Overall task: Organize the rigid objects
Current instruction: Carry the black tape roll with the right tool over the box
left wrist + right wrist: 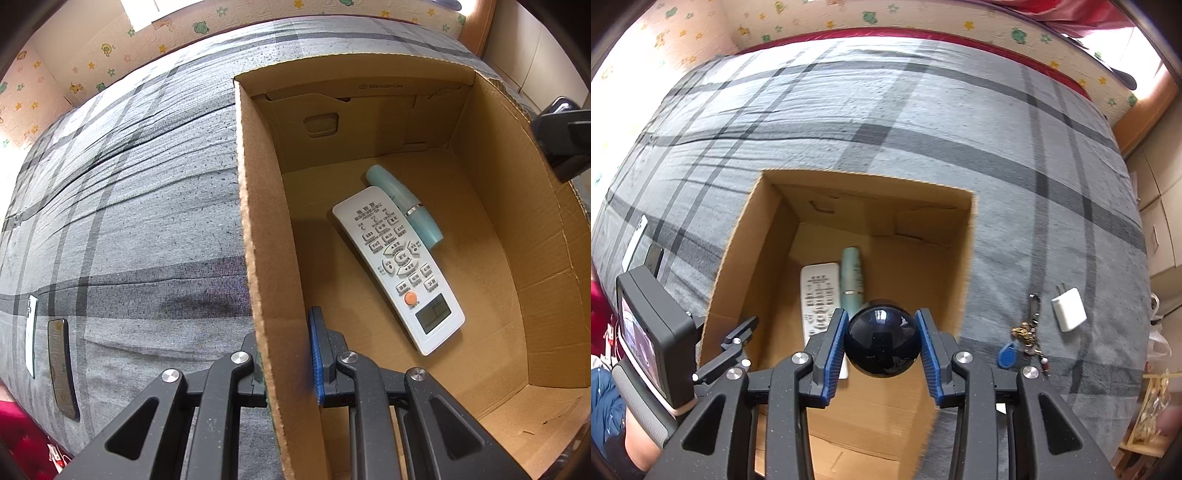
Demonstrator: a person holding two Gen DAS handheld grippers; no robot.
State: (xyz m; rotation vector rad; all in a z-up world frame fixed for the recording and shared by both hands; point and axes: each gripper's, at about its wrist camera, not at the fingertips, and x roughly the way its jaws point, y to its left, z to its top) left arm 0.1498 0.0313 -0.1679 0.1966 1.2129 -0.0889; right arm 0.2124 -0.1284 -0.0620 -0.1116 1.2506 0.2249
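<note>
An open cardboard box [258,206] [738,236] stands on a grey plaid bedspread. Inside lie a white remote control [399,266] [818,291] and a pale teal tube [406,203] [852,277] side by side. My left gripper [286,354] straddles the box's left wall, one finger outside and one inside, pinching the wall. My right gripper [882,345] is shut on a dark blue glossy ball [882,338] and holds it above the box's near part. The right gripper also shows at the right edge of the left wrist view [561,136].
On the bedspread left of the box lie a black phone [62,369] and a white phone [31,332]. Right of the box lie a key bunch with a blue fob [1027,332] and a white charger plug [1069,308]. A wall with cartoon stickers runs behind the bed.
</note>
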